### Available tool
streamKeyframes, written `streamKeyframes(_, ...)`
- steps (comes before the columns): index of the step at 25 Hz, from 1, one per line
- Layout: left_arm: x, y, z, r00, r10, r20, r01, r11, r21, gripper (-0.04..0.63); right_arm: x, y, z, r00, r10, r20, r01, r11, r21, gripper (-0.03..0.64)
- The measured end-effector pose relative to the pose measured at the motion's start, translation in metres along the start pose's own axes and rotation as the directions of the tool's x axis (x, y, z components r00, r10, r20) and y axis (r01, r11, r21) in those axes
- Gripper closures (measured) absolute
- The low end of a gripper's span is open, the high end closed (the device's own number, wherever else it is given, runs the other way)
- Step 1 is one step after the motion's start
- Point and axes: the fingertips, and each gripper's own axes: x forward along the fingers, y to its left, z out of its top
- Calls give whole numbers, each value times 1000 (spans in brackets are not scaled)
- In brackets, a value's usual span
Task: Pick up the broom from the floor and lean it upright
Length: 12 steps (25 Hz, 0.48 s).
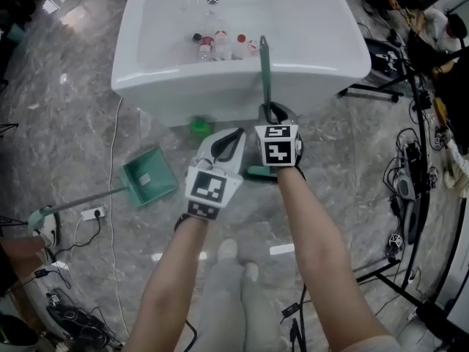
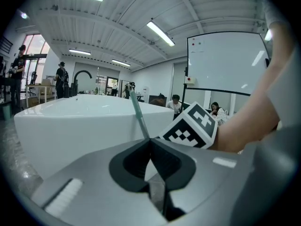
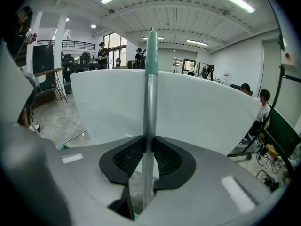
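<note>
My right gripper (image 3: pixel 149 147) is clamped on the broom (image 3: pixel 151 93). Its dark pads press the silver pole from both sides, low on the shaft, and the green-capped top rises straight ahead of the jaws. From the head view the broom (image 1: pixel 264 72) stands nearly upright just in front of the white bathtub (image 1: pixel 242 79), with the handle top crossing the tub's rim. I cannot tell whether it is touching the rim yet. The green broom head shows just under my right gripper (image 1: pixel 272 112), down near the grey marble floor (image 1: pixel 344 174).

My left gripper (image 2: pixel 150 147) has its jaws together with nothing between them. It sits just beside the right one and takes no part in the hold. A green dustpan (image 1: pixel 149 180) lies on the floor to my left, well apart from the broom.

As I judge it, the pick-up is done and I am at the leaning step. The next move calls for tipping the pole gently toward the tub until the handle rests on the rim, with the head planted on the floor. I should part the right jaws slowly, since the smooth pole could slide sideways along the glossy rim.
</note>
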Motion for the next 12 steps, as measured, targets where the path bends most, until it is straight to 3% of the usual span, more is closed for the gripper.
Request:
streamKeyframes(8, -12, -2, -16, 1000, 16, -27, -16, 1000, -17, 595, 2, -3, 1, 1000, -16, 7, 16, 1000, -21, 537)
streamKeyframes(12, -18, -4, -17, 999, 16, -32, -16, 1000, -16, 595, 1, 0, -5, 999, -6, -33, 5, 999, -37, 531)
